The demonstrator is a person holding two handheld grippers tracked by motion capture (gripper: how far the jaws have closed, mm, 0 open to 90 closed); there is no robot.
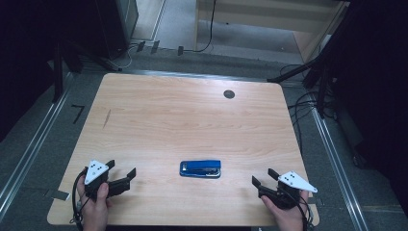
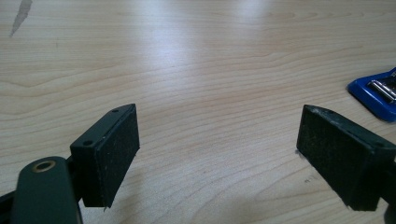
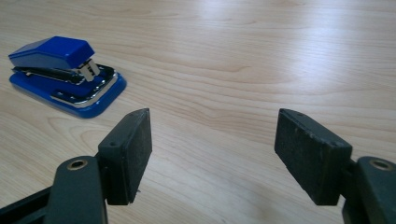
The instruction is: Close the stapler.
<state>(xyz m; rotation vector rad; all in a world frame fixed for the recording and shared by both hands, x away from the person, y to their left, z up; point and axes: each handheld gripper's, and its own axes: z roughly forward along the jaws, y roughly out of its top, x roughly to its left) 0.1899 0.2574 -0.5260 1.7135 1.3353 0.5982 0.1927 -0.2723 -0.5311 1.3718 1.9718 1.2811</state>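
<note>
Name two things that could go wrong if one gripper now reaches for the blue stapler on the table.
1. The stapler lies flat and low on the smooth table, so the open right gripper might push it sliding rather than grip it.
2. Its sprung top stands slightly raised above the base; squeezing it from above could fire a staple or let it slip.

Stapler (image 3: 65, 74): glossy blue plastic, shiny metal. Table (image 1: 192, 120): smooth pale wood.

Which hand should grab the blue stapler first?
Probably the right gripper: in its own view the stapler shows whole, near its open jaws. The left gripper sees one corner.
</note>
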